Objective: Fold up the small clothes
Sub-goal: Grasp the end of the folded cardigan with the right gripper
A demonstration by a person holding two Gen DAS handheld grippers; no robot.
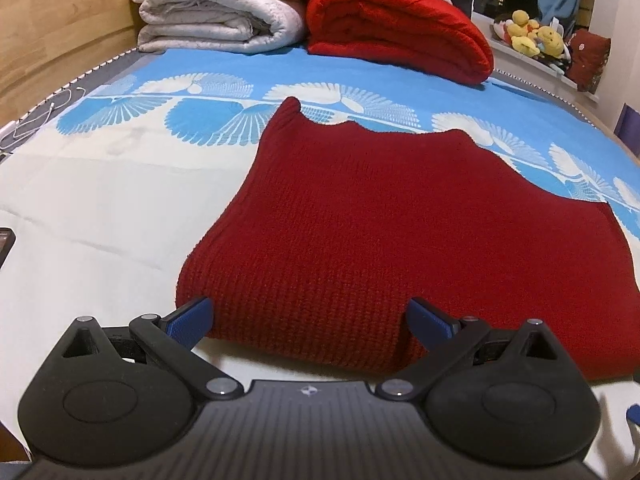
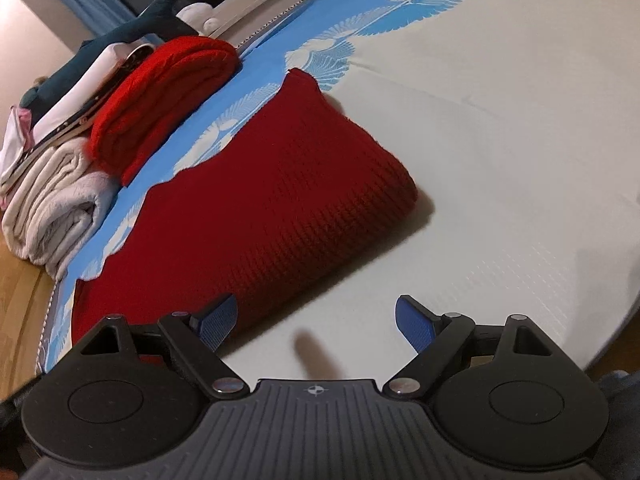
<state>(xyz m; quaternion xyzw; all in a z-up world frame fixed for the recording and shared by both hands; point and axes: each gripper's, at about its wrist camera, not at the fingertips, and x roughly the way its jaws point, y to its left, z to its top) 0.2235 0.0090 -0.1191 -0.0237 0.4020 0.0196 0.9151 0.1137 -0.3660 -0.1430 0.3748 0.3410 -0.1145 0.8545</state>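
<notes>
The left tool stood open, straddling the near fold of the dark red knitted garment; the right tool hovered open beside its edge, presumably preparing the next fold.

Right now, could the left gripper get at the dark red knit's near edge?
Probably yes: the left gripper is open, its fingers either side of the dark red knit's near fold, nothing between them.

Place: a home bedroom
Bed: cream-and-blue patterned sheet — fills both views
Blankets: folded white blanket and red blanket at the bed's far edge
Toys: yellow plush toys on a ledge beyond the bed
Wood: wooden panel beside the bed — left
</notes>
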